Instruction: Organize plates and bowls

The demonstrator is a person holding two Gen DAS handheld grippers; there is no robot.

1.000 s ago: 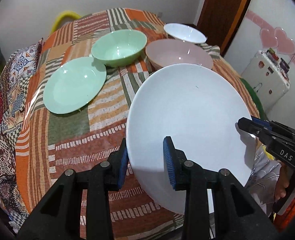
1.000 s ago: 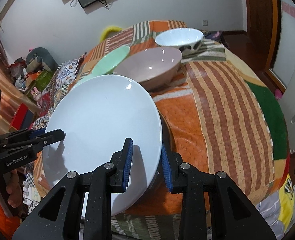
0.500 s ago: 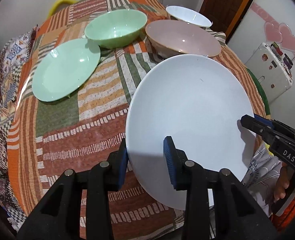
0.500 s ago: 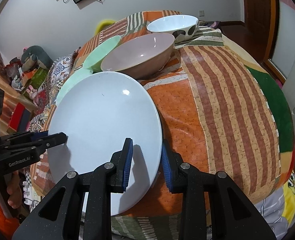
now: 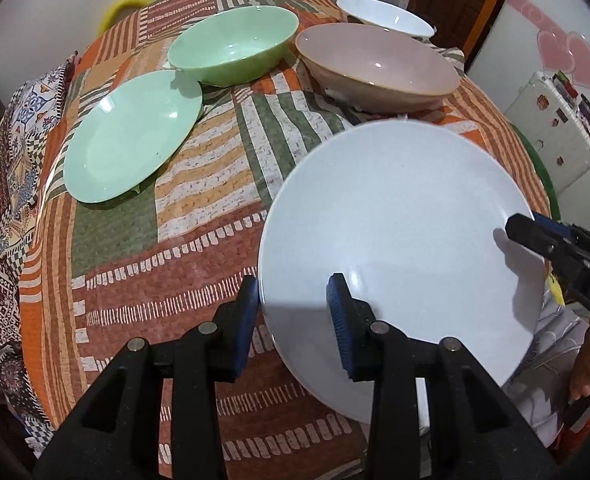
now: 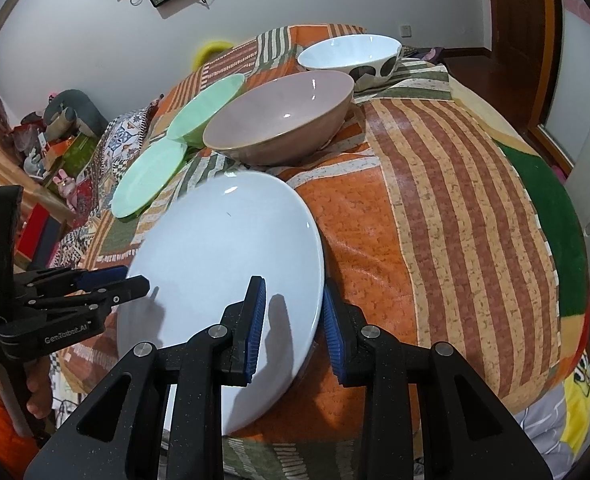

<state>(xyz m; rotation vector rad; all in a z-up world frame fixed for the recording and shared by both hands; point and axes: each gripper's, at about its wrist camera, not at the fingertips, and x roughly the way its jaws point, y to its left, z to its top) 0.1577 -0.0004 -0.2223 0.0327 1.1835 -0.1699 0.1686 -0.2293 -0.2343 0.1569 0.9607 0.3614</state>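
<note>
White plate (image 5: 399,240): tilted over the tabletop (image 5: 143,280) edge, near the pink bowl (image 5: 375,66).
Left tool (image 5: 293,312): narrow gap, pads around the plate rim.
Right tool (image 6: 291,316): clamped on the opposite rim.

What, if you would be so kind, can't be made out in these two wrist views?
- White plate: its underside and near rim, hidden in both views by the plate itself and the left gripper and right gripper.
- Green bowl: mostly hidden behind the pink bowl in the right wrist view.
- White bowl: its patterned side is blocked by the pink bowl in the left wrist view.
- Person: only fingers show at the frame edge.
</note>
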